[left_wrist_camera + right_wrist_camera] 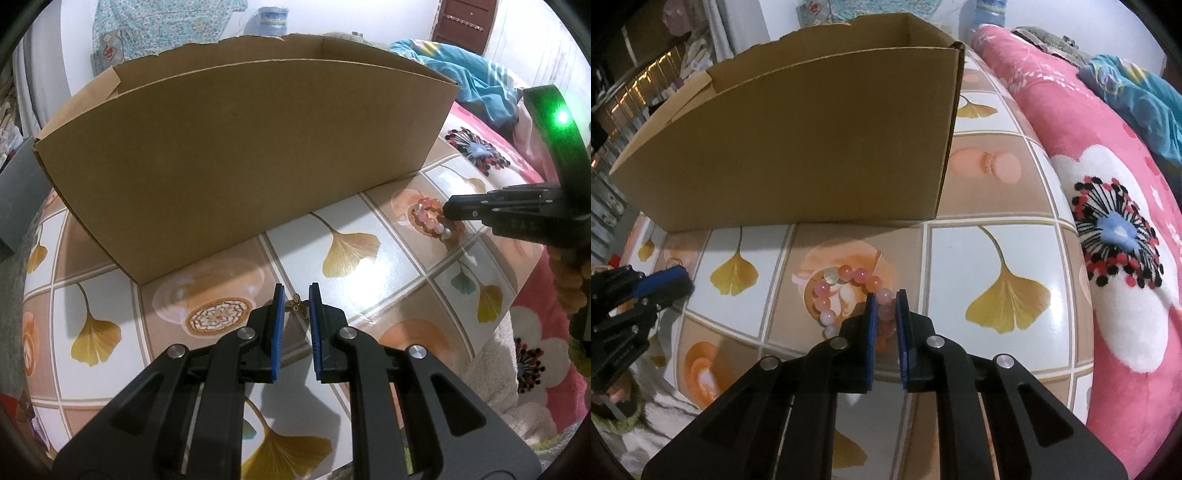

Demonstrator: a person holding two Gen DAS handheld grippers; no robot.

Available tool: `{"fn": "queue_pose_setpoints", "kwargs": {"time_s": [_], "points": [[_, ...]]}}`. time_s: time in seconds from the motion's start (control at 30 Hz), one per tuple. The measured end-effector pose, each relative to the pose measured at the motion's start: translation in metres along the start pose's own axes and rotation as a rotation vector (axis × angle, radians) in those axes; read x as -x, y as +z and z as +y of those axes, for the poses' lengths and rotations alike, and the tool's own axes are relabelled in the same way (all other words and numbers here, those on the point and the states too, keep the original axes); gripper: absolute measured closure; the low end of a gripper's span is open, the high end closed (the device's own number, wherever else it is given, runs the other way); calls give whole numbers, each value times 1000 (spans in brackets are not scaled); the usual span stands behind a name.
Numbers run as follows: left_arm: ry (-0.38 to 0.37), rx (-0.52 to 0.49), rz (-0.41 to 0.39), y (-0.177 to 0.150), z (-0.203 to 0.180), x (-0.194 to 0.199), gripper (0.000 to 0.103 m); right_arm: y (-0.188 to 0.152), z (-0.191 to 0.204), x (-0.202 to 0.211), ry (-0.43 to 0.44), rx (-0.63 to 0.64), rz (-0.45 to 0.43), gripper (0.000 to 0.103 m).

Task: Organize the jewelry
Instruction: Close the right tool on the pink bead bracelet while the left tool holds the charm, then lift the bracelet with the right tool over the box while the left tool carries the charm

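One cardboard box (pixel 236 155), left tool (pixel 296 299) pinching one butterfly charm (pixel 299 305), right tool (pixel 885 306) pinching one bead bracelet (pixel 846 291).

A pink floral blanket (pixel 1108 206) lies beside the ginkgo-leaf tablecloth (pixel 1008 295), crumpled blue cloth (pixel 469 79) beyond.

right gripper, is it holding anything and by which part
The right gripper is shut on the bead bracelet, pinching the beads on the loop's near right side. The bracelet lies on the table.

Cardboard box (pixel 798 140) blocks ahead; tabletop (pixel 1004 177) beside it free.
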State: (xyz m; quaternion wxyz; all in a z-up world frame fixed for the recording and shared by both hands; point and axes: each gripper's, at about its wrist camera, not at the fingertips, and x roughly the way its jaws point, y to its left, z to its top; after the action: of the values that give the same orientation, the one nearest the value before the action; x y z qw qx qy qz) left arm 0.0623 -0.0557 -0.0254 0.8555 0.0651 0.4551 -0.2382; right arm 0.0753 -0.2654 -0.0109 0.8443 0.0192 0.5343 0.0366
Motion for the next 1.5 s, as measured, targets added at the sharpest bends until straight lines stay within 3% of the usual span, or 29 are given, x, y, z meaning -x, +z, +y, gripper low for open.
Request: {"fn": "queue_pose_setpoints", "kwargs": {"time_s": [0.57, 0.93, 1.2, 1.5], "points": [[5, -2, 2, 0, 0, -1, 91, -8, 20, 3, -67, 90, -18, 91], [9, 2, -5, 1, 0, 0, 91, -4, 15, 11, -40, 50, -35, 93], [1, 8, -39, 2, 1, 13, 91, -2, 18, 39, -23, 35, -92, 93], [-17, -5, -112, 8, -1, 54, 91, -1, 17, 82, -35, 28, -184, 93]]}}
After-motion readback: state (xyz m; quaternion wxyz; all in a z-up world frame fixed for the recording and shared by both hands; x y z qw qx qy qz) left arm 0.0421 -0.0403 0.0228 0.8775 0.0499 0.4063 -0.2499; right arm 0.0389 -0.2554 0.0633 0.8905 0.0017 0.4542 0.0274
